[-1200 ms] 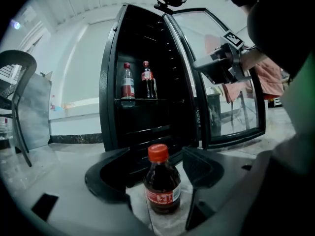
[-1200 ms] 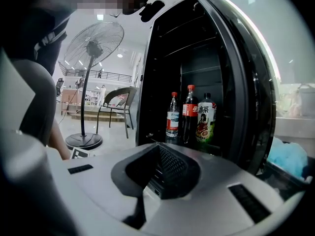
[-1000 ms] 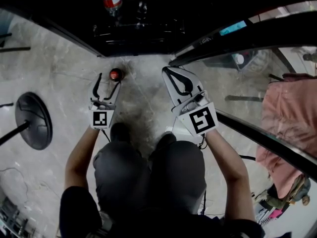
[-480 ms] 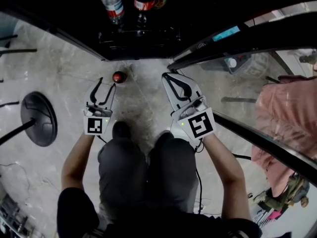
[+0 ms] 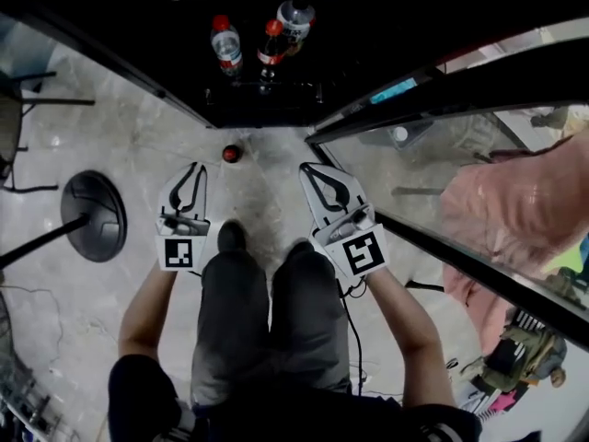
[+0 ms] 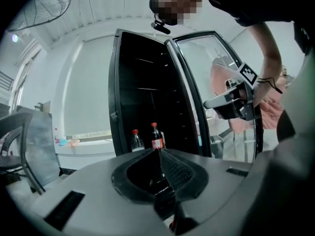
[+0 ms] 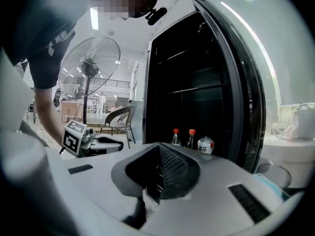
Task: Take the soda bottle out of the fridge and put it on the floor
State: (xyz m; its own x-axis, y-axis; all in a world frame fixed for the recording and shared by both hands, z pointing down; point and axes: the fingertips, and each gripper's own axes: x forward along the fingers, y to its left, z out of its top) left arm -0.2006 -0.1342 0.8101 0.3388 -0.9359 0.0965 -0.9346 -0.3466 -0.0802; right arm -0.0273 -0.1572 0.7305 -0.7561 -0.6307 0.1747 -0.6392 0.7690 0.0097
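Note:
A soda bottle (image 5: 231,153) with a red cap stands on the stone floor just in front of the open fridge (image 5: 262,109). My left gripper (image 5: 196,168) is raised well above and short of it; its jaws have just been closing and now meet with nothing between them (image 6: 158,151). My right gripper (image 5: 308,168) is also lifted, shut and empty (image 7: 158,146). Inside the fridge remain a clear bottle (image 5: 225,49), a cola bottle (image 5: 269,49) and a white-labelled bottle (image 5: 296,17).
The glass fridge door (image 5: 442,136) swings open at the right, with a pink cloth (image 5: 515,210) behind it. A round fan base (image 5: 92,215) sits on the floor at the left. The person's legs (image 5: 267,320) are below the grippers.
Both grippers have risen away from the floor. The left jaws went from wide open beside the bottle to closed. The bottle stays standing on the floor.

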